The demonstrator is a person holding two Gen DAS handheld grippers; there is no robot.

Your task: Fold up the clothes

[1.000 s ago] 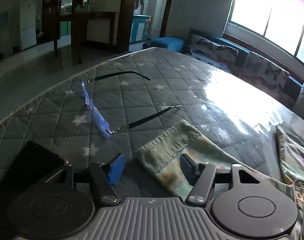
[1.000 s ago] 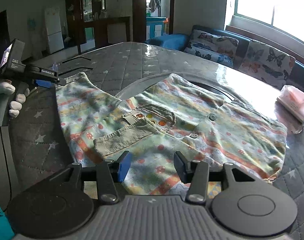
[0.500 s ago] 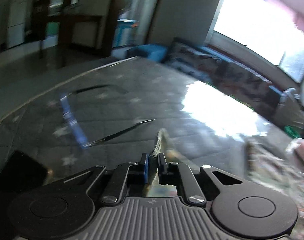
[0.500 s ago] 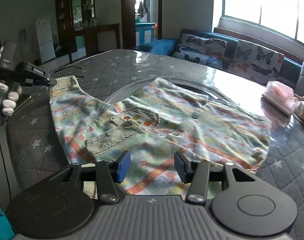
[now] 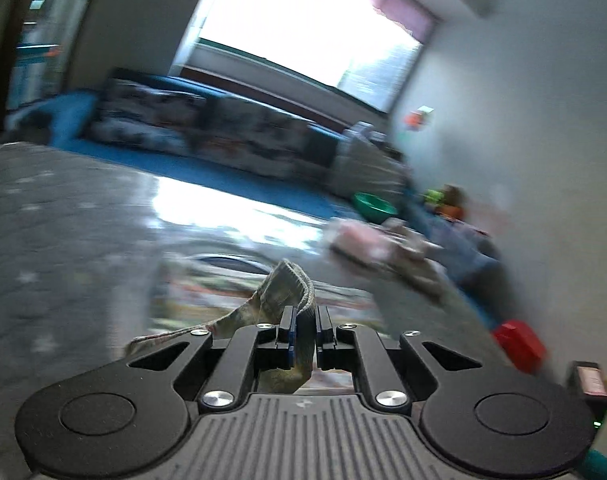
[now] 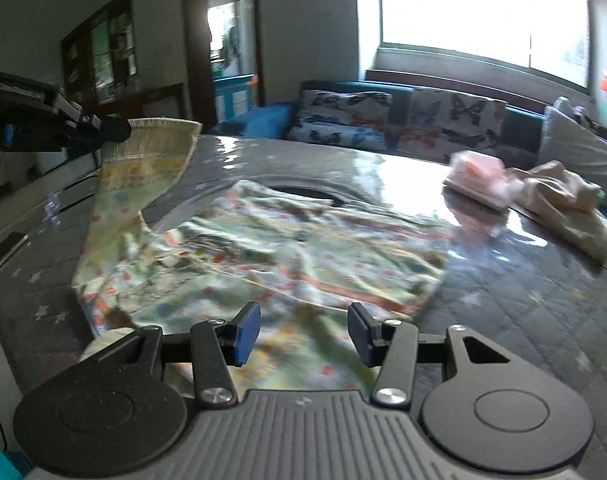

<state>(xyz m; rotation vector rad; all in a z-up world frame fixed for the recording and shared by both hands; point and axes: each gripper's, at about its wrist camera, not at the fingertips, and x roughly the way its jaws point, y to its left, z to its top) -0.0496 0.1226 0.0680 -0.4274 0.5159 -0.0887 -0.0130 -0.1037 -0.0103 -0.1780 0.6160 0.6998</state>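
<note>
Shirt: a small patterned garment (image 6: 287, 256) with green ribbed trim, spread over the quilted grey table cover (image 6: 523, 312), its near hem just beyond the right gripper.
Right gripper (image 6: 303, 330): closest to the right wrist camera, blue pads set wide apart with nothing between them, poised above the near edge of the cloth.
Left gripper (image 5: 303, 326): pads pressed together on the ribbed sleeve cuff (image 5: 289, 292), which bunches up out of the jaws; from the right wrist view it shows at the far left, up off the table.
Sleeve (image 6: 139, 184): raised by its cuff, hanging in a slack curve from the held end down to the shoulder, angled toward the body of the shirt.
Body panel: lying flat and open, collar and front uppermost, somewhat rumpled; no folded layer shows on it.
Progress: judged from this, a sleeve fold is in hand, since one sleeve is in the air and not laid on the chest. The other sleeve I cannot make out clearly. Side and lengthwise folds look left to do.
Farther off: a pink packet (image 6: 477, 178) and a beige cloth heap (image 6: 563, 196) on the far right of the table.
Beyond: a butterfly-print sofa (image 6: 403, 120) under a bright window.
</note>
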